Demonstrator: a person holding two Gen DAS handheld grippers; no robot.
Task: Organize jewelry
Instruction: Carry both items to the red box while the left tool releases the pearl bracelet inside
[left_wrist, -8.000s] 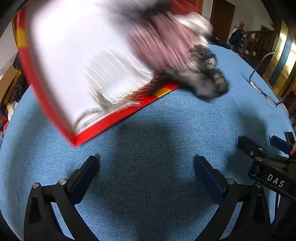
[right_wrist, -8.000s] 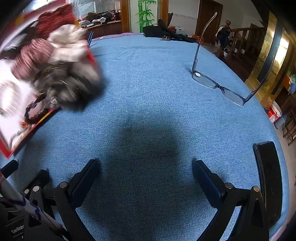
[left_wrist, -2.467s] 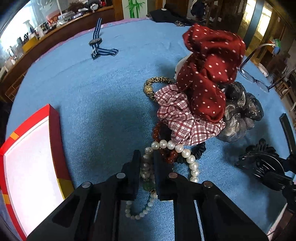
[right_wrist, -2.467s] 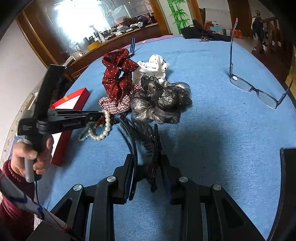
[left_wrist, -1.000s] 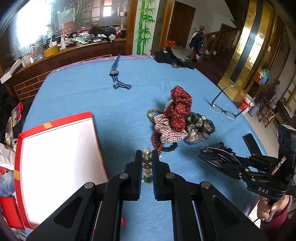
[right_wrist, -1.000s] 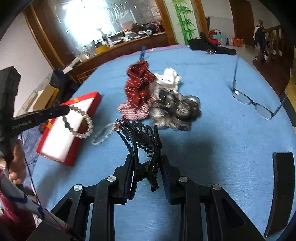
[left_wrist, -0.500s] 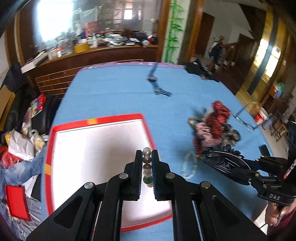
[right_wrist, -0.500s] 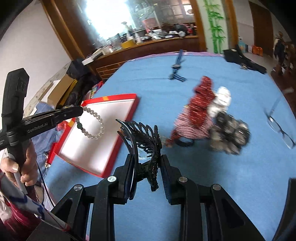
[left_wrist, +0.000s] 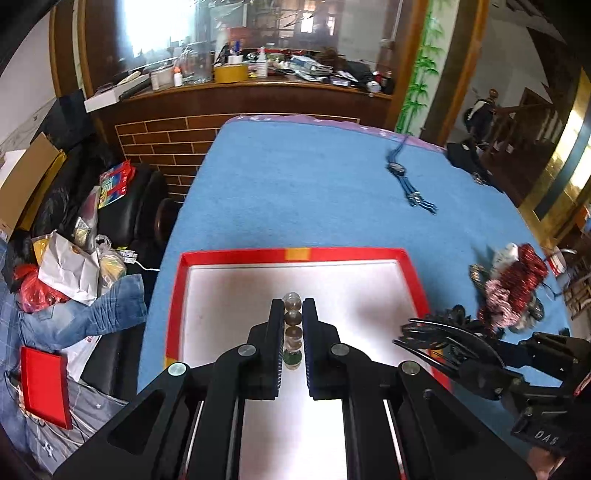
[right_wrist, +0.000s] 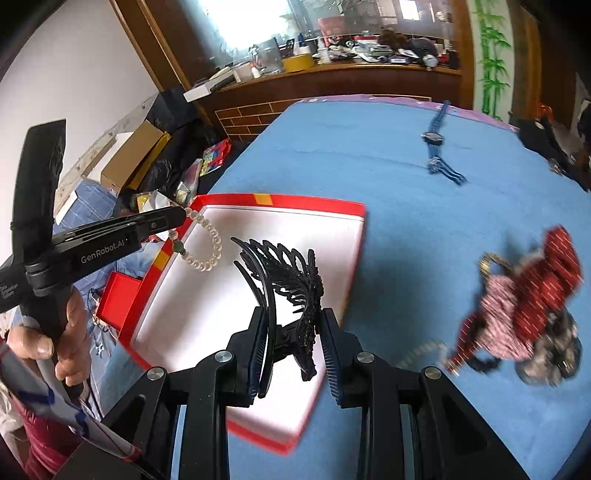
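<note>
A red-rimmed white tray lies on the blue table; it also shows in the right wrist view. My left gripper is shut on a pearl bracelet and holds it above the tray's middle. In the right wrist view the bracelet hangs from the left gripper over the tray's far left corner. My right gripper is shut on a black hair claw clip above the tray's right part. The clip also shows in the left wrist view.
A pile of scrunchies with a pearl strand lies right of the tray; it shows in the left wrist view too. A blue-strapped watch lies far on the table. Clutter and bags sit off the table's left edge.
Both grippers have swung left from the scrunchie pile to over the tray, still holding the bracelet and the clip. The tray now sits straight under the left gripper.
</note>
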